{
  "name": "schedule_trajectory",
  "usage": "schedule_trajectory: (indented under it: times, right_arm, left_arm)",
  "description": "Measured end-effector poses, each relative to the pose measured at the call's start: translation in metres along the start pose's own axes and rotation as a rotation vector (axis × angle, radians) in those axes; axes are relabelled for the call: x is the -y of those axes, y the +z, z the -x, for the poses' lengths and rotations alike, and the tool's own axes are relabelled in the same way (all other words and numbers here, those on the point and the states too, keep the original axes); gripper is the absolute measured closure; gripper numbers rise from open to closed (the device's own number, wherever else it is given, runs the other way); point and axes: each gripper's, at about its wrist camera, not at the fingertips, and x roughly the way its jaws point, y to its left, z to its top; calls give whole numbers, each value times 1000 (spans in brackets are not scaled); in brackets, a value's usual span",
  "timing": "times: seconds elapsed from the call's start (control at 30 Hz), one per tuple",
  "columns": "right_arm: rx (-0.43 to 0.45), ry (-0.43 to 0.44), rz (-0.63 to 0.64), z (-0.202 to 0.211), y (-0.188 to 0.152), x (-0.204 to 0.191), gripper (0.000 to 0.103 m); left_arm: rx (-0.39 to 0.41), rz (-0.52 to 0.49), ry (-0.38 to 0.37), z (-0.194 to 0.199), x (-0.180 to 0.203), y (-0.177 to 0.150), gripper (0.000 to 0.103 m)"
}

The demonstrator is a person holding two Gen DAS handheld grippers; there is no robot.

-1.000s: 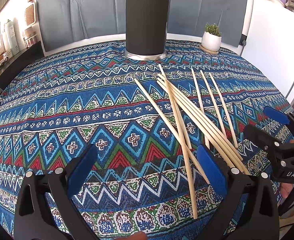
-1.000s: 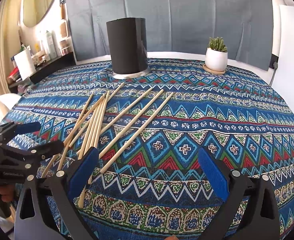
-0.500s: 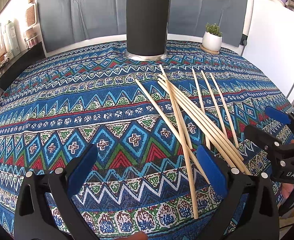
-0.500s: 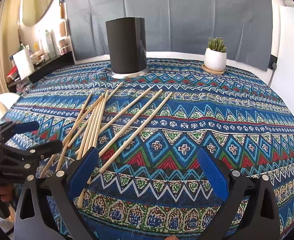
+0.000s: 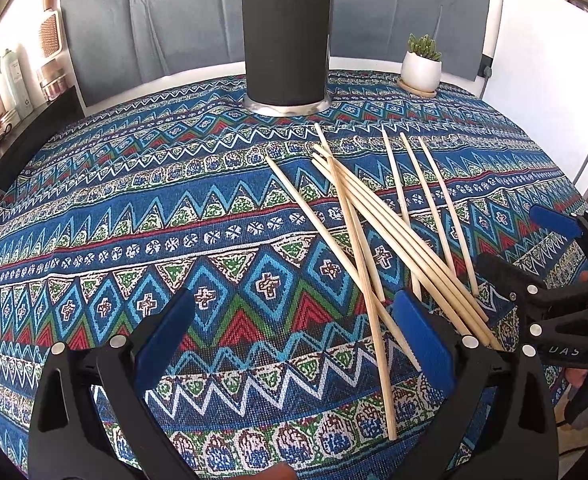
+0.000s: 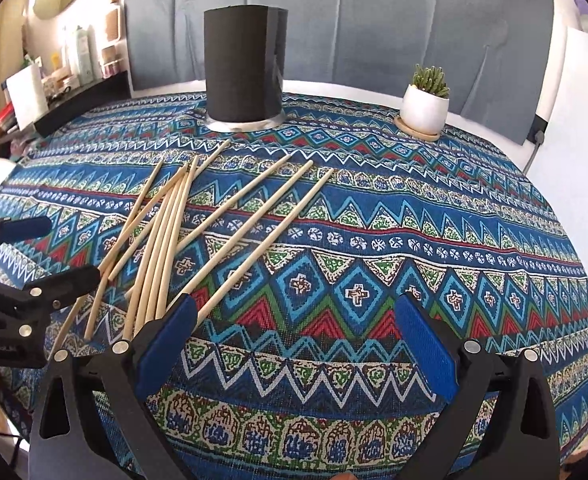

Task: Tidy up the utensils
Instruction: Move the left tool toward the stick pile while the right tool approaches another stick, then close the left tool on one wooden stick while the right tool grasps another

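Several wooden chopsticks (image 5: 377,224) lie loosely crossed on the patterned tablecloth, right of centre in the left wrist view and left of centre in the right wrist view (image 6: 174,224). A tall black cylindrical holder (image 5: 286,44) stands upright behind them; it also shows in the right wrist view (image 6: 244,66). My left gripper (image 5: 294,328) is open and empty, low over the cloth, its right finger over the chopsticks' near ends. My right gripper (image 6: 294,328) is open and empty, its left finger beside the chopsticks' near ends.
A small cactus in a white pot (image 5: 421,68) stands on a wooden coaster at the back right, also in the right wrist view (image 6: 425,106). A shelf with bottles (image 5: 10,80) lies to the left. A white panel (image 5: 553,92) stands at the right.
Both grippers have shifted very slightly; the view is almost the same. The chopsticks and holder have not moved.
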Motion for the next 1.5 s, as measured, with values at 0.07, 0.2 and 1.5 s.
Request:
schedule_trajectory:
  times: [0.07, 0.2, 1.5]
  right_arm:
    - [-7, -6, 3, -1, 4, 1, 8]
    - [-35, -8, -5, -9, 13, 3, 8]
    - [-268, 83, -45, -64, 44, 30, 6]
  left_arm:
    - [-5, 3, 15, -2, -2, 4, 6]
    - [-34, 15, 6, -10, -6, 9, 6]
    - [-139, -71, -33, -36, -48, 30, 4]
